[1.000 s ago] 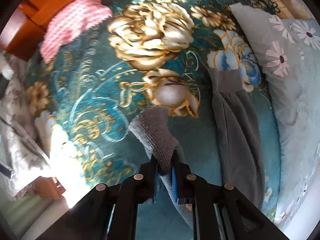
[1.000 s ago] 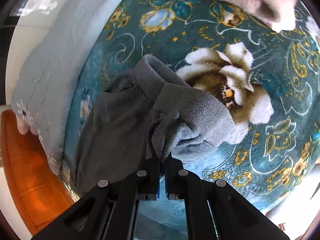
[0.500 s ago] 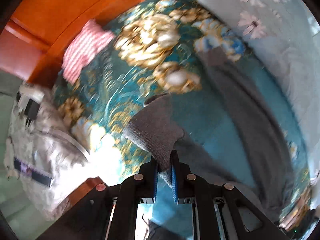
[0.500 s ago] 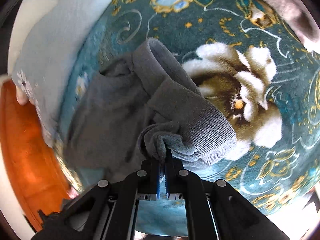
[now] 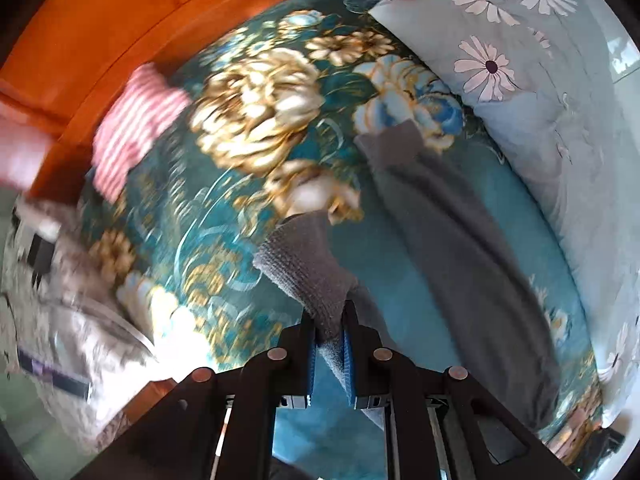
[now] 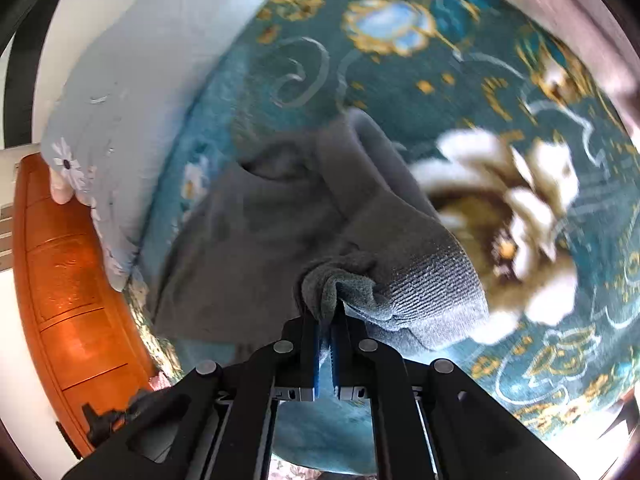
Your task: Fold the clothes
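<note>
Left wrist view: left gripper (image 5: 329,322) jaws nearly closed, pinching a ribbed cuff of the grey sweater (image 5: 452,248); cuff sticks up and away from the fingertips. Sweater lies on the teal floral bedspread (image 5: 256,128), a long grey strip running from near right to far centre, ending in a second ribbed band just short of the daisy-print pillow (image 5: 520,60) at far right. Pink striped cloth (image 5: 136,136) sits far left by the orange wooden bed frame (image 5: 100,28); a pale patterned garment (image 5: 68,320) is bunched at near left. View is motion-blurred.

Right wrist view: right gripper (image 6: 326,320) jaws almost shut on a bunched fold of the same sweater (image 6: 256,248), right beside a ribbed hem that bulges to the right of the fingertips. Body of the sweater spreads left and far from the jaws, lifted partly off the bedspread (image 6: 400,92), with an opening visible near its far edge. Pillow (image 6: 132,92) at far left, orange wooden cabinet (image 6: 68,280) at near left.

Key relation: both grippers hold ribbed ends, and the bulk of the fabric hangs ahead of and between them, long axis running away from the jaws toward the pillow. Judging by that, the coming move is likely carrying the held ends over the body to make a fold; neither arm looks clearly nearer the far end. Risk: bunched right grip may slip or fold unevenly.
</note>
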`<move>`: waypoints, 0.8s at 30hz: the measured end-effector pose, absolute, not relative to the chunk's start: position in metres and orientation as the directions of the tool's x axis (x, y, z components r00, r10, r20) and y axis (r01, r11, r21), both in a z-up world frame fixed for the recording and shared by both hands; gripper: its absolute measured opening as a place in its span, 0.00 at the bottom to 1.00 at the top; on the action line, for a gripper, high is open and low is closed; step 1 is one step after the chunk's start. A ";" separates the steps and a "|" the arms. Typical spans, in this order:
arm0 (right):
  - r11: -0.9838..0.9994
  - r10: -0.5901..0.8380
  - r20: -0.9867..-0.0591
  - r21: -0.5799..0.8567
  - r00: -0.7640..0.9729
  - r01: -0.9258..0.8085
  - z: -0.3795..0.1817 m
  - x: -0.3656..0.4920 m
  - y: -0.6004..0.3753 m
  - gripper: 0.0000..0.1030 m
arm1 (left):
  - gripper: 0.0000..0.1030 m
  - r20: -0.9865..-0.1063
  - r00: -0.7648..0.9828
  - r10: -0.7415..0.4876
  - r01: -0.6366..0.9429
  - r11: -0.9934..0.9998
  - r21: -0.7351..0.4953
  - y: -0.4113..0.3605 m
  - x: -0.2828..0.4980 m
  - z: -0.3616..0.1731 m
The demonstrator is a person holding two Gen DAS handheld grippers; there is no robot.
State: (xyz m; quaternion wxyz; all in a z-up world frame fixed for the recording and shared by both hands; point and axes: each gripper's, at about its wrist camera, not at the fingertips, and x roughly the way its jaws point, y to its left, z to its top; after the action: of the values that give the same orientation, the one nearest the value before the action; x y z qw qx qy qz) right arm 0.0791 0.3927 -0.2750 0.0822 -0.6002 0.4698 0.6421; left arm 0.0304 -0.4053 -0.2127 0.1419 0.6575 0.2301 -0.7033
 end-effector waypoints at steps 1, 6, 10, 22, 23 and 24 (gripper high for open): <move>-0.541 -0.462 -0.843 0.514 -0.275 -0.665 -0.273 0.075 0.394 0.05 | 0.13 -0.990 -0.090 0.113 0.505 -0.851 -0.143 -0.405 0.017 -0.218; -0.481 -0.443 -0.825 0.550 -0.352 -0.682 -0.264 0.056 0.405 0.04 | 0.13 -0.984 0.016 0.178 0.531 -0.836 -0.142 -0.405 -0.063 -0.266; -0.478 -0.404 -0.845 0.522 -0.351 -0.706 -0.263 0.032 0.405 0.04 | 0.13 -0.966 0.064 0.250 0.600 -0.783 -0.163 -0.400 -0.110 -0.309; -0.503 -0.322 -0.904 0.414 -0.279 -0.759 -0.302 -0.016 0.400 0.04 | 0.29 -0.955 -0.015 0.297 0.605 -0.758 -0.245 -0.381 -0.185 -0.367; -0.503 -0.317 -0.908 0.405 -0.273 -0.763 -0.305 -0.018 0.400 0.04 | 0.33 -0.950 -0.042 0.310 0.591 -0.759 -0.274 -0.382 -0.185 -0.364; -0.504 -0.312 -0.912 0.397 -0.267 -0.768 -0.308 -0.020 0.400 0.04 | 0.40 -0.944 -0.069 0.323 0.575 -0.760 -0.302 -0.383 -0.185 -0.361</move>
State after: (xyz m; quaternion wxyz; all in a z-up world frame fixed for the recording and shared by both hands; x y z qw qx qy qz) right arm -0.0199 0.4000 -0.3085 0.1765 -0.5793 0.4659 0.6452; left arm -0.1848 -0.3828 -0.3609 0.0968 0.6753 0.3327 -0.6511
